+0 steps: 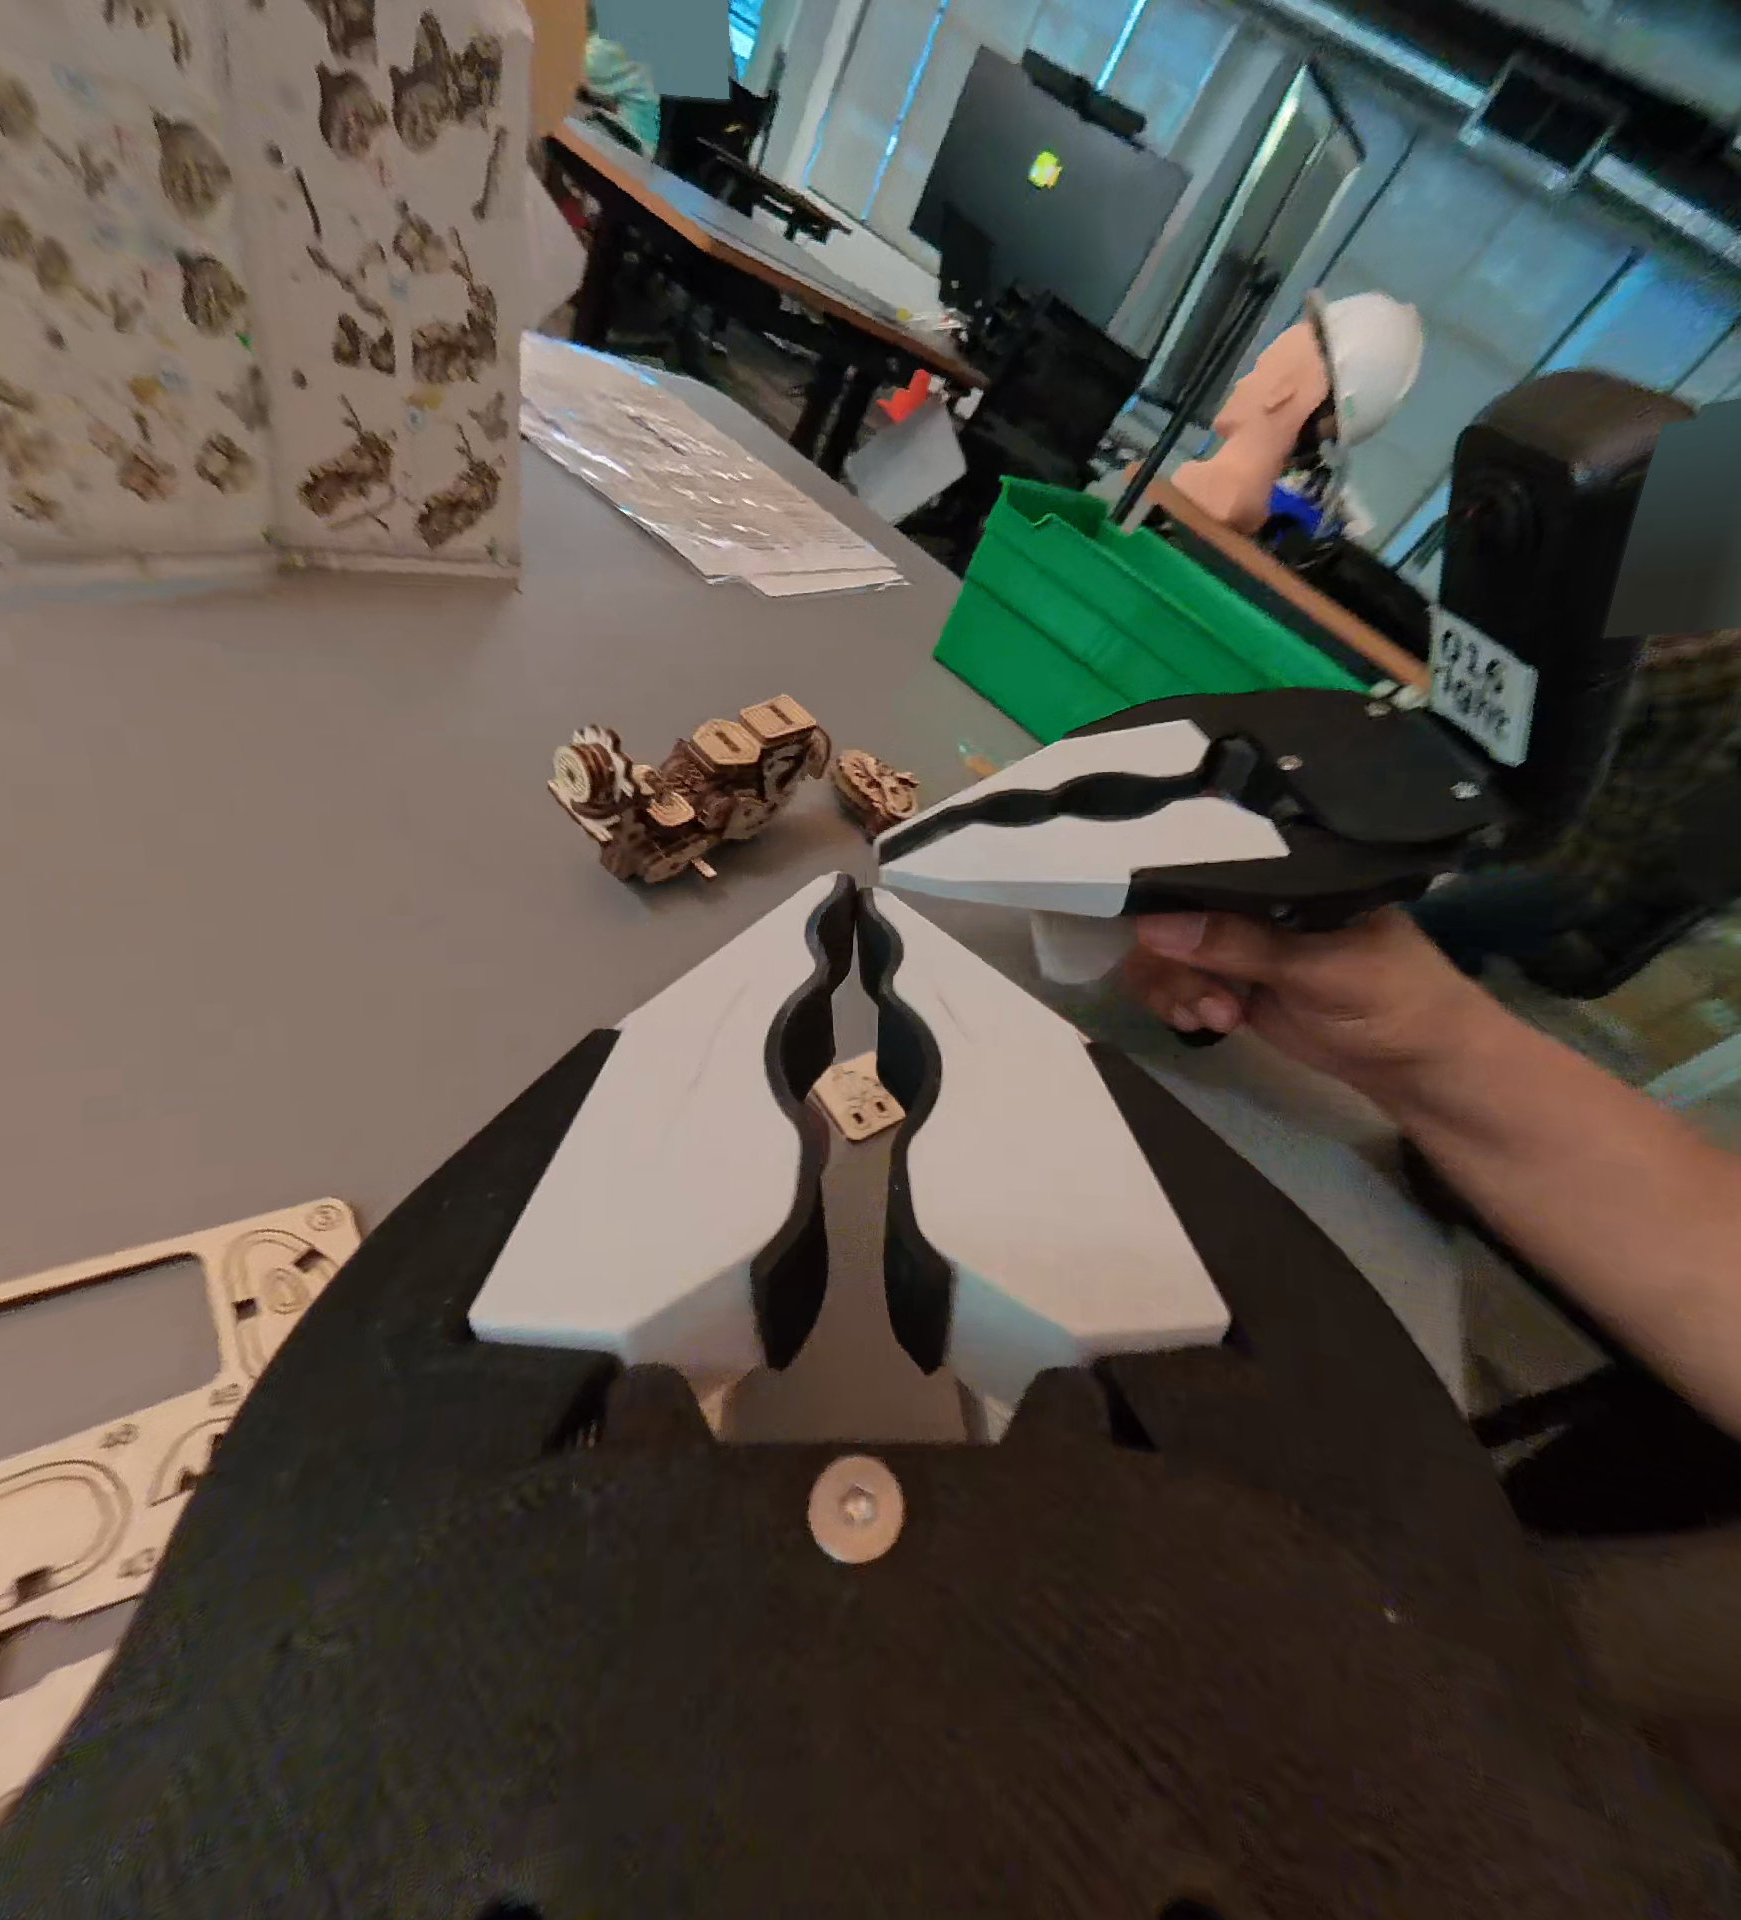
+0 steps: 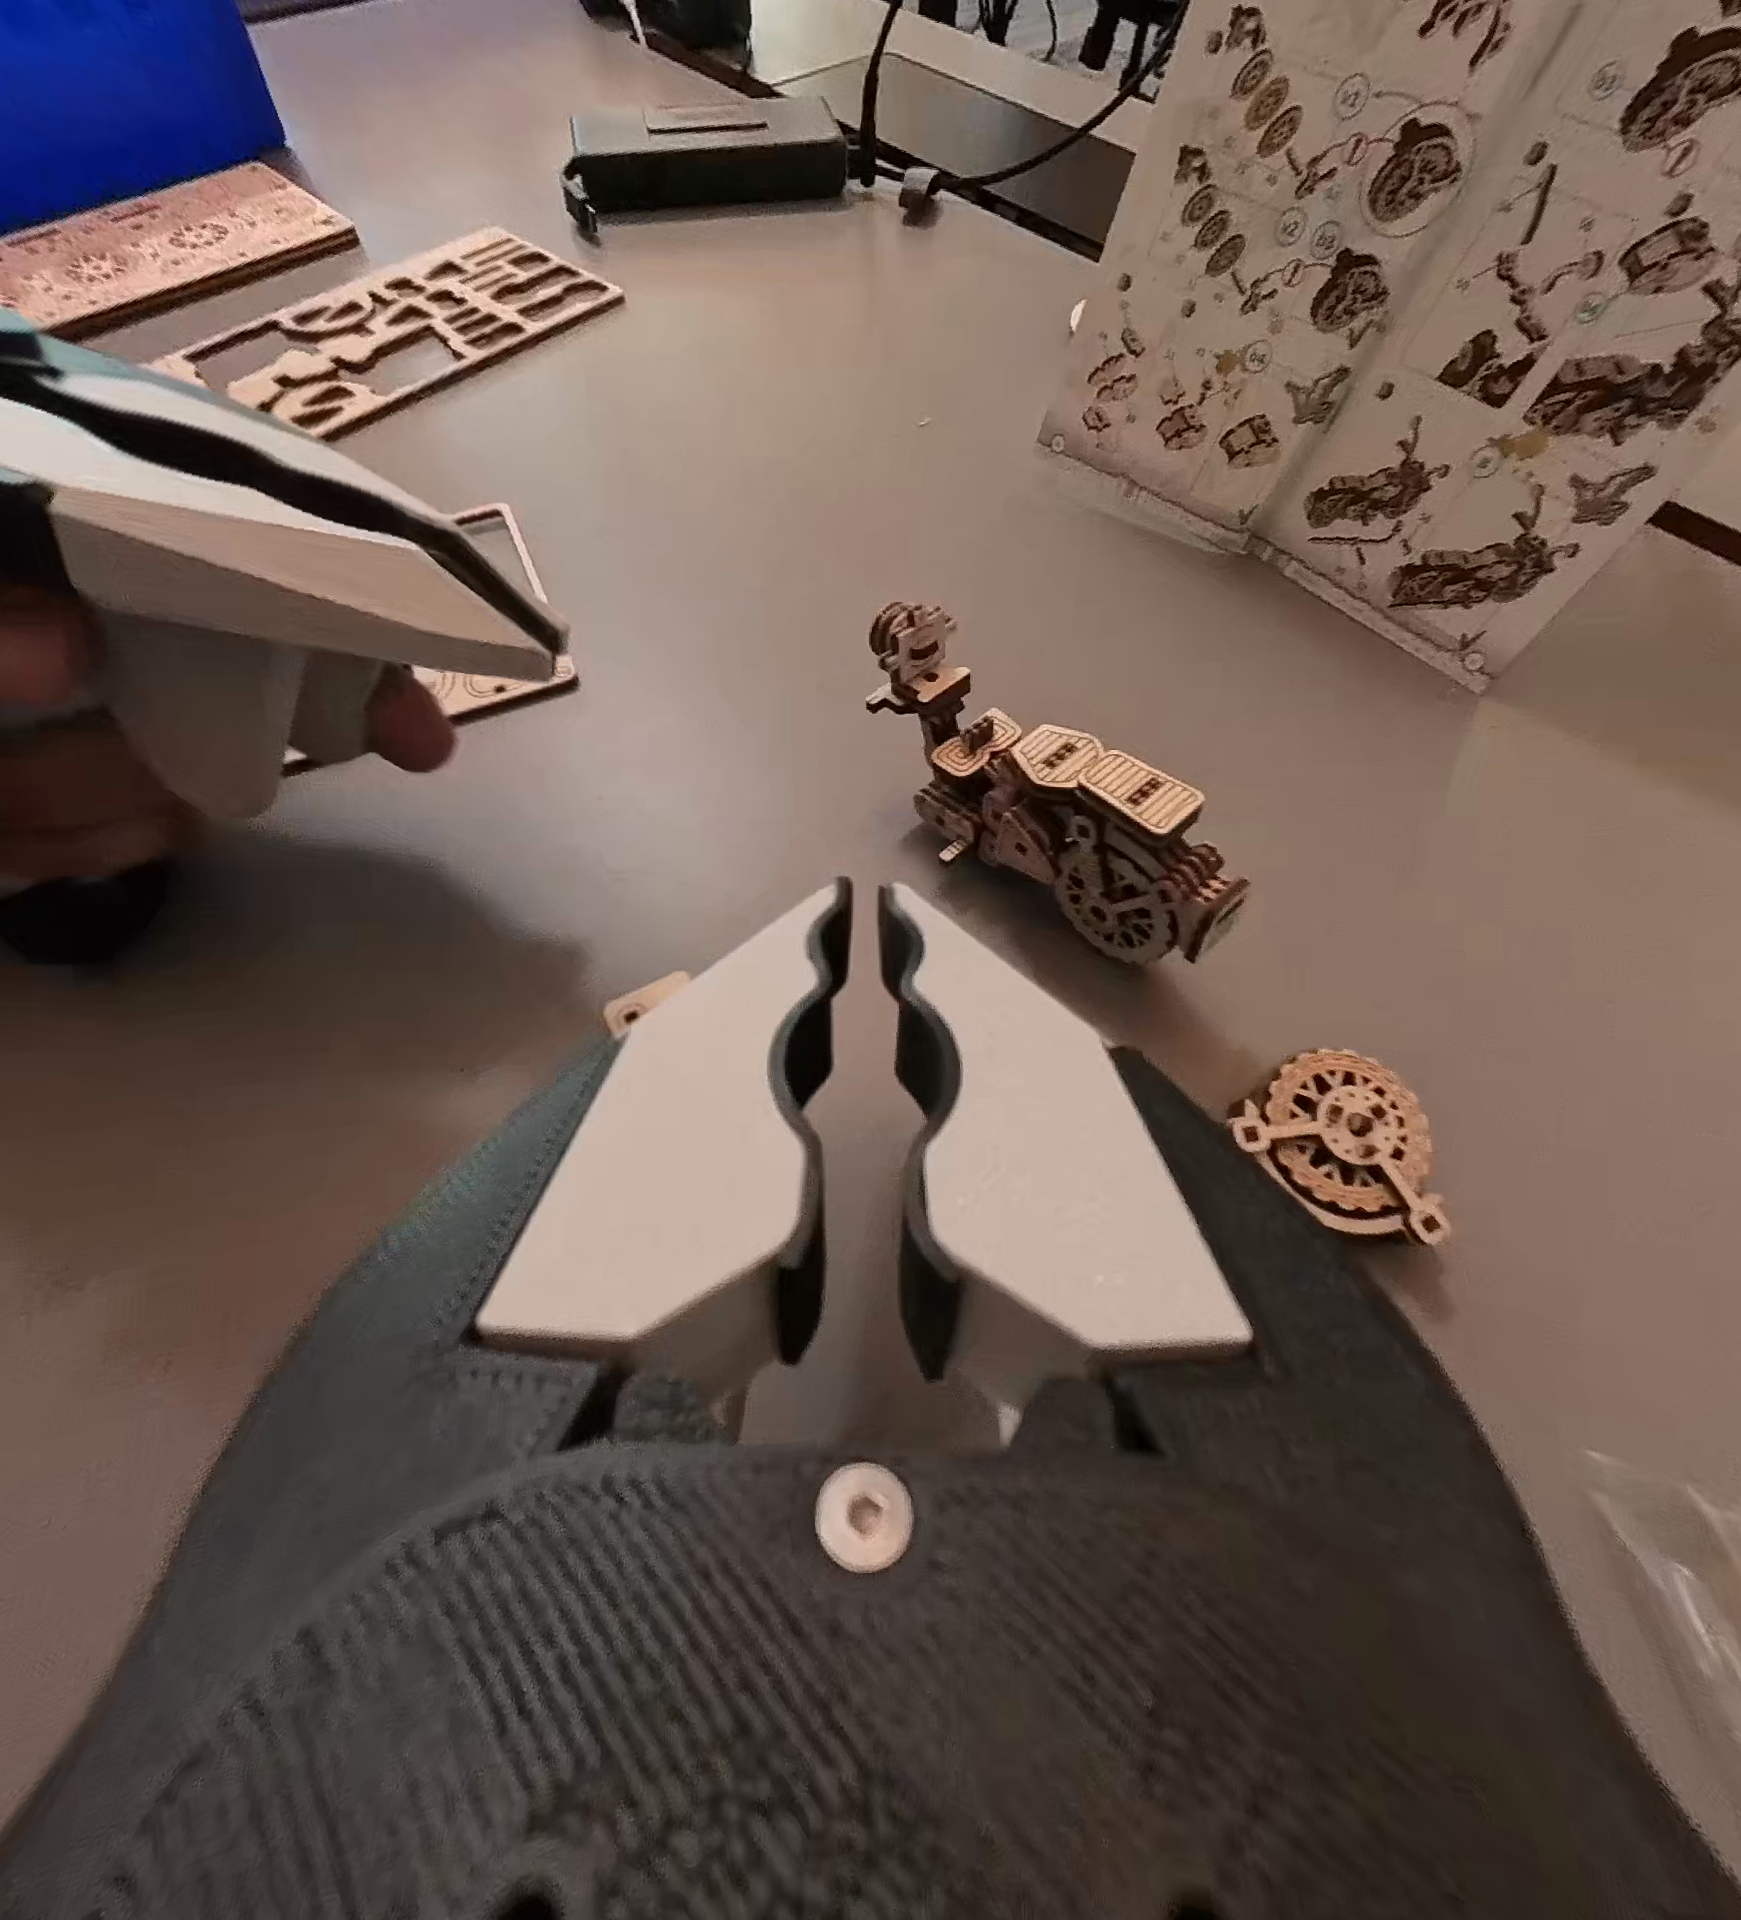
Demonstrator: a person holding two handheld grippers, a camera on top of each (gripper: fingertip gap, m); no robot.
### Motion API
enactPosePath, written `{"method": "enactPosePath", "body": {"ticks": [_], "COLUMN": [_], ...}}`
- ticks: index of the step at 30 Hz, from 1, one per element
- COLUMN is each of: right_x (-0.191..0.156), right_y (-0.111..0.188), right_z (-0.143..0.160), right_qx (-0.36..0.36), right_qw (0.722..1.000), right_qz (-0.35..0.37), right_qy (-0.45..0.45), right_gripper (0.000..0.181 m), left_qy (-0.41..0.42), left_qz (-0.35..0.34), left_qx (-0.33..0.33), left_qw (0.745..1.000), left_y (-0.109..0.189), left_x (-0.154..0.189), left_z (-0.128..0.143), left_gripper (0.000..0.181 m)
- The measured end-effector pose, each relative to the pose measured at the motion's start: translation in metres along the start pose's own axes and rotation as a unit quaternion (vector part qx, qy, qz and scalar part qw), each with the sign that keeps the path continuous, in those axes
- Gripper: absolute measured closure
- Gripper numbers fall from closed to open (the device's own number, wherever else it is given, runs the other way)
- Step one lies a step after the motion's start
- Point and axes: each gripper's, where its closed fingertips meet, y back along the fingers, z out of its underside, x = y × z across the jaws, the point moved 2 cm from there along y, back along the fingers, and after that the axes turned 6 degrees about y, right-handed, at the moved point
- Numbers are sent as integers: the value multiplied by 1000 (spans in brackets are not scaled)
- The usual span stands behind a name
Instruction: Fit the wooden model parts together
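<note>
A part-built wooden motorcycle [image 1: 689, 800] stands on the grey table [image 1: 222, 883], also in the right wrist view [image 2: 1063, 821]. A loose wooden wheel [image 1: 876, 790] lies beside it, near my right gripper's side [image 2: 1339, 1153]. My left gripper [image 1: 853, 883] is shut and empty above the table; a small flat wooden piece [image 1: 861, 1107] shows through the gap between its fingers. My right gripper [image 2: 864, 894] is all but shut, with a thin slit at the tips, and holds nothing. The two grippers' tips almost meet in front of the motorcycle. The small piece [image 2: 642, 1003] peeks out beside the right gripper's left finger.
Punched wooden part sheets lie at the left [image 1: 66, 1455] [image 2: 398, 332]. A folded instruction sheet [image 1: 222, 281] [image 2: 1417, 312] stands behind the model. A plastic bag of papers [image 1: 689, 468], a green bin [image 1: 1105, 603], a black box [image 2: 700, 156] and a clear bag [image 2: 1728, 1610] sit around the edges. Tip to tip, the grippers are about 7 cm apart. About 5 cm separates my right fingertips from the part-built wooden motorcycle [image 1: 689, 800]. It is also in sight in the right wrist view [image 2: 973, 766].
</note>
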Motion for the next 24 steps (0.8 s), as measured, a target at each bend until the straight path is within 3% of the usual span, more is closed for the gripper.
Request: {"method": "enactPosePath", "body": {"ticks": [3,10,14,24], "right_x": [3,-1,-9,-7], "right_y": [5,5,-3,-13], "right_z": [-7,-11,-3,13], "right_qx": [22,41,12,-37], "right_qw": [1000,999,1000,996], "right_qz": [8,-7,-9,44], "right_qy": [1,-19,2,62], "right_gripper": [181,181,180,181], "left_qy": [-47,-60,-66,-43], "left_qz": [-37,-5,-71,-76], "left_qx": [32,50,82,51], "left_qw": [998,997,992,995], "left_y": [4,4,9,7], "left_x": [0,16,6,0], "left_z": [-6,-6,-11,-5], "left_gripper": [181,181,181,181]}}
